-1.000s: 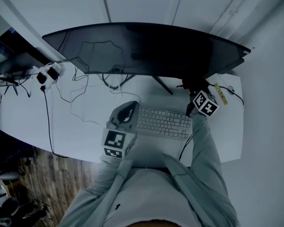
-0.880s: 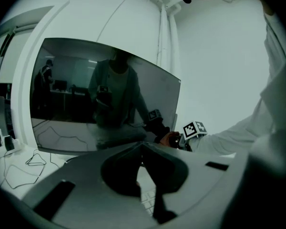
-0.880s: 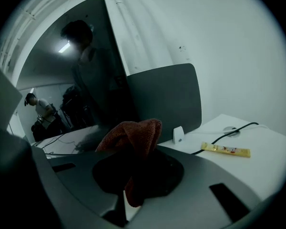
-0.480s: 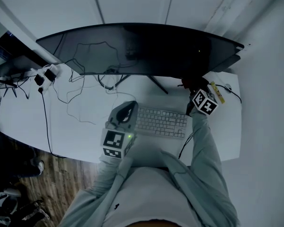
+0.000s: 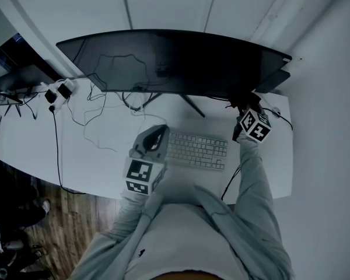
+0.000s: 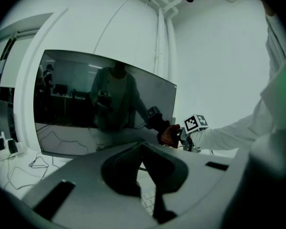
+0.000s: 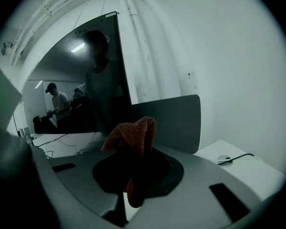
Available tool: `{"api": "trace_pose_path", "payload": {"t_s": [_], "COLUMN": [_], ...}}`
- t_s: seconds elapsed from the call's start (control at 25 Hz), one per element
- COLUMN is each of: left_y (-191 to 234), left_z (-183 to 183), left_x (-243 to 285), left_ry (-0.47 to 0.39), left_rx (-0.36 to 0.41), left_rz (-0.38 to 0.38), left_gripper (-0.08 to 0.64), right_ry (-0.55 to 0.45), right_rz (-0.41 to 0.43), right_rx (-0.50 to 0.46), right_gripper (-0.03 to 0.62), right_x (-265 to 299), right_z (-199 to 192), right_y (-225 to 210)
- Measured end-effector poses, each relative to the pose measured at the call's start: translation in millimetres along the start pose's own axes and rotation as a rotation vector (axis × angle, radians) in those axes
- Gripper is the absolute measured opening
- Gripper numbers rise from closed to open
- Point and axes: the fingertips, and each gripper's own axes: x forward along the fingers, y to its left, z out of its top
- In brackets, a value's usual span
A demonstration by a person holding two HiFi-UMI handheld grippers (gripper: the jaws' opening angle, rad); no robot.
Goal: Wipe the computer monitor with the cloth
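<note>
- From the head view I can barely make out the right gripper [image 5: 242,105]: its tips sit in the dark strip under the monitor's [image 5: 175,63] lower right edge, and I cannot see the cloth there.
- The right gripper view settles it. The fingers [image 7: 112,168] are clamped on the reddish cloth [image 7: 133,132], which bunches up above them and hangs a little below.
- In that view the cloth stands in front of the monitor's right end, with a grey panel [image 7: 174,120] at 3 o'clock of it. I cannot tell whether cloth and screen touch.
- The left gripper [image 5: 156,134] hovers over the keyboard's [image 5: 198,150] left end, at 6 o'clock of the monitor.
- Its fingers [image 6: 119,168] are drawn together at the tips with nothing between them; only a sliver of keys shows through the gap lower down.
- The left gripper view also catches the cloth [image 6: 169,135] low on the screen's right end.
- The screen is dark and carries only dim reflections.
- The monitor hides part of the loose cables [image 5: 99,121] on the table [image 5: 93,162], at 9 o'clock of the keyboard.
- My own torso cuts off the table's near edge.
</note>
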Motion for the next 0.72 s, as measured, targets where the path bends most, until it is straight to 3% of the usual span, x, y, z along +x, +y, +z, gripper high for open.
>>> {"api": "trace_pose_path", "payload": {"t_s": [0.36,0.72], "left_y": [-12,-26], "left_z": [10,21], "left_x": [-24,-41], "left_ry": [-0.023,-0.072], "left_rx": [0.024,0.037], "left_rz": [-0.003,0.001], "left_gripper": [0.020,0.020], "right_ry": [-0.121,-0.291], "right_rz": [0.010,0.045], "right_rx": [-0.154,-0.244], "right_gripper": [0.039,0.038], "right_x": [-28,-65], "right_z": [66,152], "right_y": [19,34]}}
